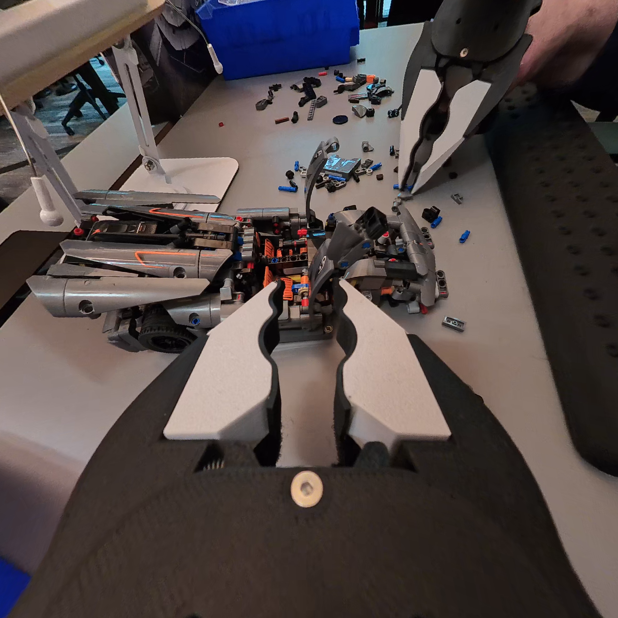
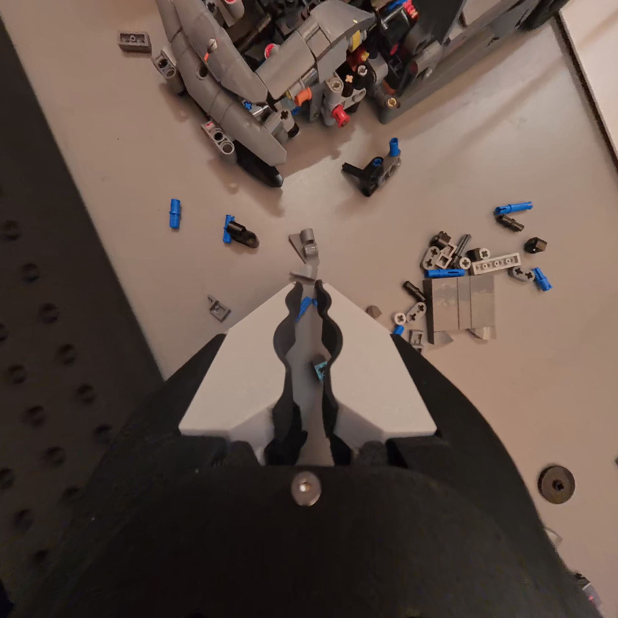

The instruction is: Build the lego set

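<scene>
A grey, black and orange lego car (image 1: 140,264) lies partly built on the white table (image 1: 100,384). Its front end also shows in the right wrist view (image 2: 234,77). My left gripper (image 1: 309,284) is open, with its tips at the car's near side, straddling a grey arch piece (image 1: 321,267). My right gripper (image 2: 306,283) points down at the table to the right of the car and also shows in the left wrist view (image 1: 406,191). Its jaws are almost closed on a small grey piece (image 2: 303,271). A blue pin (image 2: 305,307) shows in the gap between its fingers.
Loose pins and small parts lie scattered at the back (image 1: 351,90) and right (image 2: 468,267), with a grey tile block (image 2: 458,304). A blue bin (image 1: 277,36) stands at the back. A white stand (image 1: 187,174) is left of the car. A dark perforated mat (image 1: 551,234) runs along the right. The tips of one gripper are about 20 cm away from the tips of the other.
</scene>
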`<action>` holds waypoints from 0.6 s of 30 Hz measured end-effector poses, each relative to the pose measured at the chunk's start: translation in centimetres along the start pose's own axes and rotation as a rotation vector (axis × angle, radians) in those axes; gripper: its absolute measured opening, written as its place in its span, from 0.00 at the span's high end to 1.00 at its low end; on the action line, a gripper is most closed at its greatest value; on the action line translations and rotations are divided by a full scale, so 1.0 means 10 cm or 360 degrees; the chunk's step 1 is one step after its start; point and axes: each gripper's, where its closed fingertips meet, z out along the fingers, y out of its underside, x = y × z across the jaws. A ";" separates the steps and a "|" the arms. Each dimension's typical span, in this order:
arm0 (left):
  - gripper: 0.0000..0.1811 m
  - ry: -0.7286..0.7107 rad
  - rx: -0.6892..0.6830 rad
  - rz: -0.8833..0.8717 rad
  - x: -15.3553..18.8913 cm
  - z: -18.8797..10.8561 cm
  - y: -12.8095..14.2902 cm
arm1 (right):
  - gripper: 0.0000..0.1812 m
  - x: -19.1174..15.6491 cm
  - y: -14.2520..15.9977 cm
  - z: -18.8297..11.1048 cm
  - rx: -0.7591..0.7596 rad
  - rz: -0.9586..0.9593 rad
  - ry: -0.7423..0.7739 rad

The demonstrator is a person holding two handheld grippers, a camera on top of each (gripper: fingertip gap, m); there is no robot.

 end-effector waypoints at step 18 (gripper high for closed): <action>0.85 0.0008 -0.0016 -0.0017 -0.01 0.03 0.04 | 0.98 -0.03 0.00 0.01 0.0003 -0.0025 0.0018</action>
